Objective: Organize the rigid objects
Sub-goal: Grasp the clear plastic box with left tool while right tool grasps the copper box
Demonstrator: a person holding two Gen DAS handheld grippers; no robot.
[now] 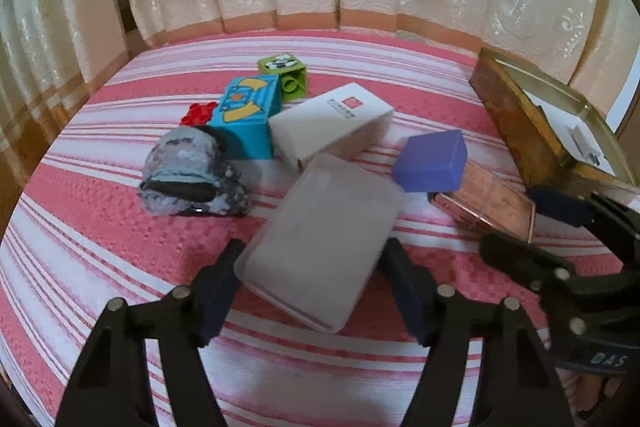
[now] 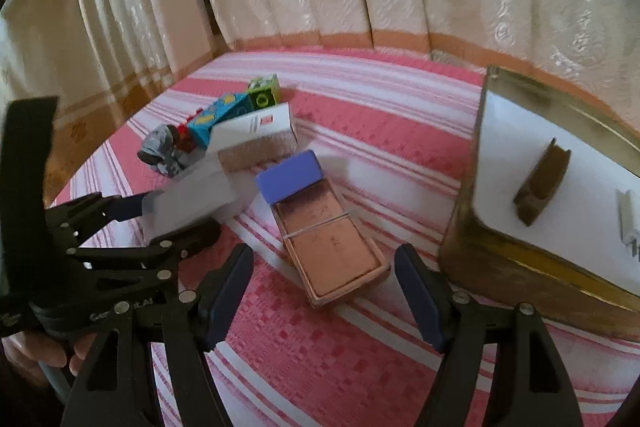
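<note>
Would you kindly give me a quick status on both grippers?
Left gripper clamped on frosted plastic box. Right gripper open, over the copper case. Gold tin close on the right.

Your tin [image 1: 516,131] runs off the right edge in both views, so its far end is unseen. The red brick [image 1: 196,113] is mostly hidden behind the blue block [image 1: 246,115] and the grey lump [image 1: 188,175]. The frosted case [image 1: 320,239] is motion-blurred. The print on the white box [image 1: 332,125] is too small for you to read.
</note>
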